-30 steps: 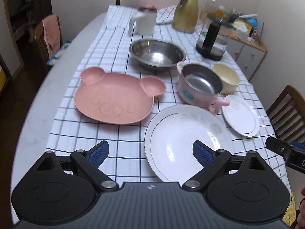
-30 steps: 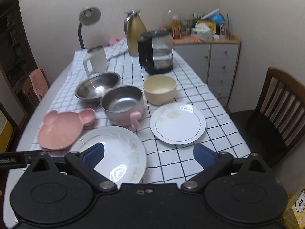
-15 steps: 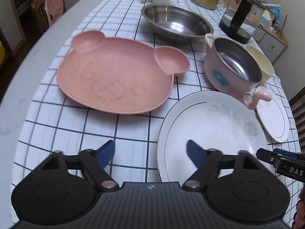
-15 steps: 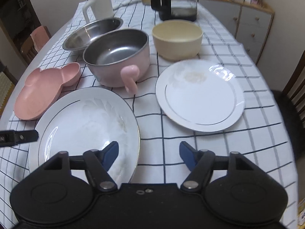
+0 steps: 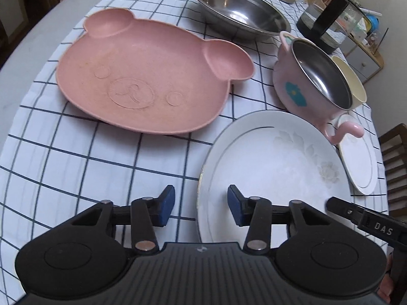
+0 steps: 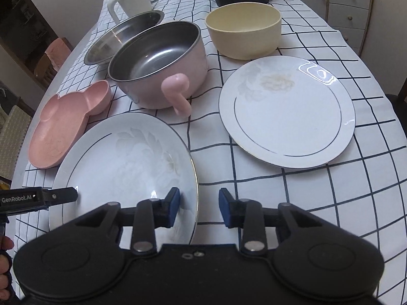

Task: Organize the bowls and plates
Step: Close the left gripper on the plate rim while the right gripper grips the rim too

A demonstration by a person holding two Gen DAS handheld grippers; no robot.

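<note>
A large white plate (image 5: 274, 162) (image 6: 122, 167) with a faint flower print lies on the checked cloth nearest me. My left gripper (image 5: 201, 199) straddles its left rim, one pad over the cloth and one over the plate. Its jaws are closing, and a gap still shows on both sides of the rim. My right gripper (image 6: 199, 199) straddles the right rim the same way, also closing without touching. Behind lie a pink bear-shaped plate (image 5: 152, 76), a pink handled pot (image 6: 162, 71), a steel bowl (image 5: 239, 7), a cream bowl (image 6: 244, 30) and a small white plate (image 6: 287, 117).
A white mug (image 6: 129, 0) and a glass kettle (image 5: 328, 23) stand at the far end of the table. A chest of drawers (image 6: 348, 7) and a wooden chair (image 5: 396, 157) are off the table's right side. A person's fingers (image 6: 5, 261) show at the left edge.
Both grippers have come down and forward to the large white plate, each now straddling a rim. Their jaws have narrowed from wide open.
</note>
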